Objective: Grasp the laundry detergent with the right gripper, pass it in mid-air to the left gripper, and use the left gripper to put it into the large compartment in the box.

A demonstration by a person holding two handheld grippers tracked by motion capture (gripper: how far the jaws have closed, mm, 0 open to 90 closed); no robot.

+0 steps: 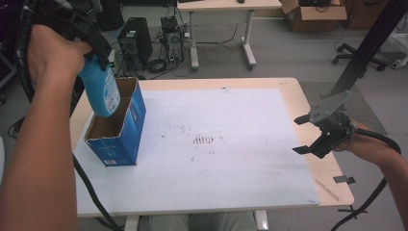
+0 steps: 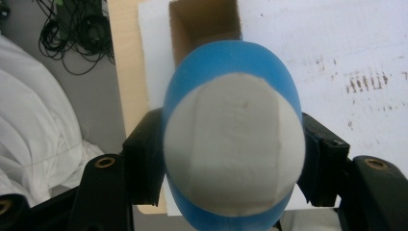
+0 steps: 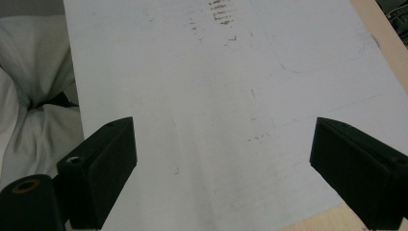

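Right then, my left gripper (image 1: 94, 57) was clamped on the blue bottle (image 1: 102, 91), jaws pressing both sides of it, and I held it tilted over the open top of the blue cardboard box (image 1: 121, 132), its lower end just at the opening. Through the left gripper view, the bottle's (image 2: 234, 144) pale grey end faced me, with the box's (image 2: 204, 21) brown inside beyond it. That box stood at the left side of the white sheet (image 1: 226, 159) covering the table (image 1: 332, 168). Over at the table's right edge, my right gripper (image 1: 308, 137) hovered with its jaws spread wide, holding nothing, bare sheet (image 3: 216, 120) between them.
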